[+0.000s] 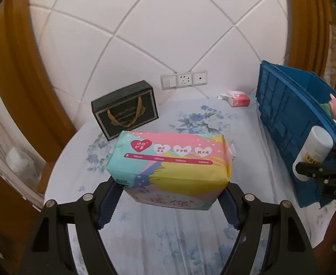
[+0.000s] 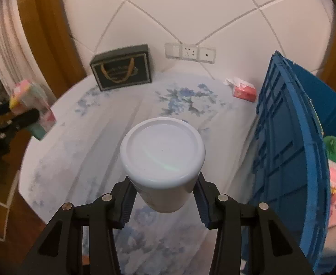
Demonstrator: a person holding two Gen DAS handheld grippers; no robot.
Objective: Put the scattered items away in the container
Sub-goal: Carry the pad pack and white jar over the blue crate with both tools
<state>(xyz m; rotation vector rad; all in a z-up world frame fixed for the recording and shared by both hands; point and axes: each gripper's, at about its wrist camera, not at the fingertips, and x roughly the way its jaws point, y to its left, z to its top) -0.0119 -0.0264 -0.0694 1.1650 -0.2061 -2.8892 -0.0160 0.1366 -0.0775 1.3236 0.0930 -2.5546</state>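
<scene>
My left gripper [image 1: 170,197] is shut on a colourful soft pack [image 1: 171,162] with pink, yellow and teal print, held above the floral tablecloth [image 1: 191,119]. My right gripper [image 2: 163,197] is shut on a white lidded bottle [image 2: 162,158], held above the cloth left of the blue crate [image 2: 282,160]. The crate [image 1: 289,119] stands at the right with plush toys [image 2: 335,174] inside. In the left wrist view the right gripper [image 1: 324,171] holds the bottle [image 1: 312,153] close by the crate's rim. In the right wrist view the left gripper [image 2: 18,119] with the pack [image 2: 32,107] is at far left.
A black gift box [image 1: 125,110] with gold handles stands against the tiled wall at the back left. A small red tissue pack [image 1: 238,98] lies at the back near the crate. Wall sockets [image 1: 184,79] sit behind the table. Wooden frames flank both sides.
</scene>
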